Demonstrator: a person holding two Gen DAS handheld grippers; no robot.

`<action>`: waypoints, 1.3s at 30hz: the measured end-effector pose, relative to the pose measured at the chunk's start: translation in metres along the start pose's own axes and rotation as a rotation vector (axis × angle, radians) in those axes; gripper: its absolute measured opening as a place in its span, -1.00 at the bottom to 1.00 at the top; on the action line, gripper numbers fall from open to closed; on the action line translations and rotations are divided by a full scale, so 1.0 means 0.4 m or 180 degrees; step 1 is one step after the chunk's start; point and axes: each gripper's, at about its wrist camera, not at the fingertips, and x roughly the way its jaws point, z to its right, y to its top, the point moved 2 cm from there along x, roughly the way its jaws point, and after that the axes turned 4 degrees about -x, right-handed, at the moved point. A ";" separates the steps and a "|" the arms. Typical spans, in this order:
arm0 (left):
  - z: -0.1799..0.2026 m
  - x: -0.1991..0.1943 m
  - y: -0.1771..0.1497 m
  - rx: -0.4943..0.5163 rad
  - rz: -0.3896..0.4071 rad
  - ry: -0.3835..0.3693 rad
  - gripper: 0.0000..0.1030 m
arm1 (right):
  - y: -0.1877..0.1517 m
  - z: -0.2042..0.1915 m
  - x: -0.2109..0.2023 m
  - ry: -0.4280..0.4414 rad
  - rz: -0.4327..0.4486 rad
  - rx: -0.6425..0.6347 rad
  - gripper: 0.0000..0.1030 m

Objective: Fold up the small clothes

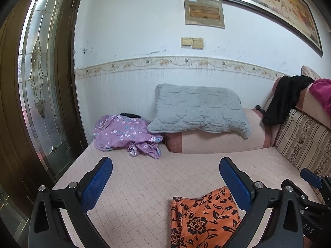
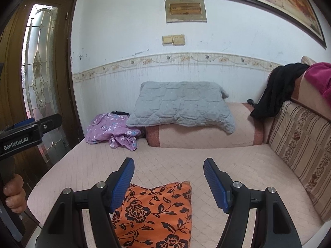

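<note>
Left tongs [image 1: 165, 177] standing wide apart, blue pads clamped on nothing, aimed slightly downward over a pink quilted bed [image 1: 134, 175]. Right tongs [image 2: 168, 177] likewise apart and empty, angled down over the same bed. Seen from the right wrist, the left tool's black body at the far left edge, with a hand [image 2: 14, 194] gripping its handle.

Directly below and ahead of both pairs: an orange cloth [image 2: 157, 212] printed with black flowers, lying loosely flat on the near part of the bed, not yet folded. From the right wrist, cloth sitting low between the pads, its left edge passing under the left pad, its far corner pointing away toward the wall. From the left wrist, same cloth [image 1: 204, 217] lying low and to the right, close beneath the right pad. Long axis apparently running from the near edge away toward the wall, tilted a little rightward. Right tongs judged the better centred over it; left tongs set off to its left side.

Farther out, well apart from the cloth: a crumpled purple flowered garment [image 1: 126, 134] at the back left, beside a grey quilted pillow [image 1: 198, 109] resting on a pink bolster [image 1: 215, 142]. Black clothing [image 1: 285, 99] draped over a striped backrest at right.
</note>
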 end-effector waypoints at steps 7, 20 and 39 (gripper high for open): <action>-0.022 0.066 -0.022 -0.0027 -0.0138 0.0022 0.99 | -0.014 -0.011 0.069 0.0024 -0.0116 0.0025 0.42; -0.042 0.027 -0.004 -0.0043 -0.0040 -0.0045 0.99 | 0.012 -0.037 0.048 -0.0010 0.0009 0.0045 0.42; 0.017 0.042 -0.011 0.0035 -0.0054 -0.0085 0.99 | 0.004 0.024 0.035 0.0003 0.0027 0.0102 0.42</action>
